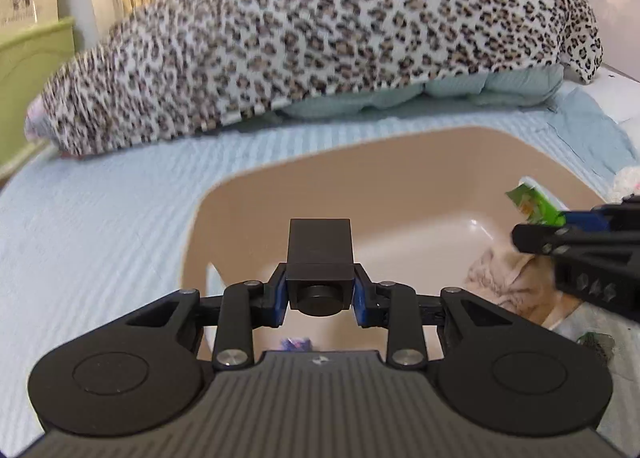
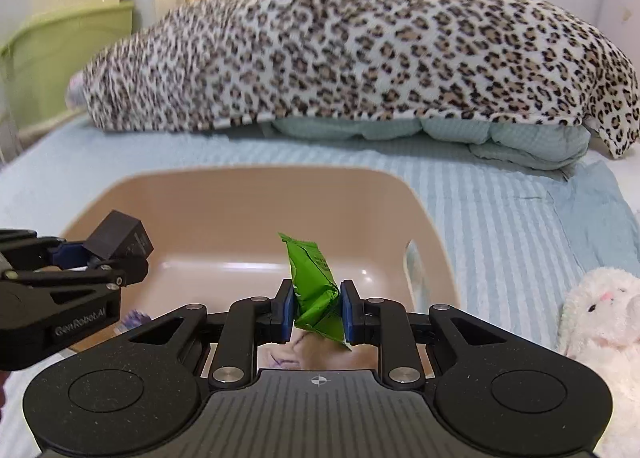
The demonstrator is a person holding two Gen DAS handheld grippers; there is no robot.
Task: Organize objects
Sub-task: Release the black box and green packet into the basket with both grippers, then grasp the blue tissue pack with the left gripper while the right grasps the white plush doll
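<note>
A beige plastic tub (image 1: 280, 186) (image 2: 248, 186) sits on the bed. My left gripper (image 1: 320, 292) is shut on a black power adapter block (image 1: 320, 254) and holds it above the tub's near left side; it also shows in the right wrist view (image 2: 120, 240). My right gripper (image 2: 316, 310) is shut on a crumpled green snack packet (image 2: 314, 286) above the tub's near edge; the packet also shows in the left wrist view (image 1: 534, 202). A beige cloth item (image 1: 504, 278) lies inside the tub.
A leopard-print blanket (image 2: 360, 54) lies over pale green bedding (image 2: 520, 138) at the back. A white plush bunny (image 2: 604, 322) sits right of the tub. A green bin (image 2: 68, 58) stands at far left. The bedsheet (image 1: 100, 226) is light blue.
</note>
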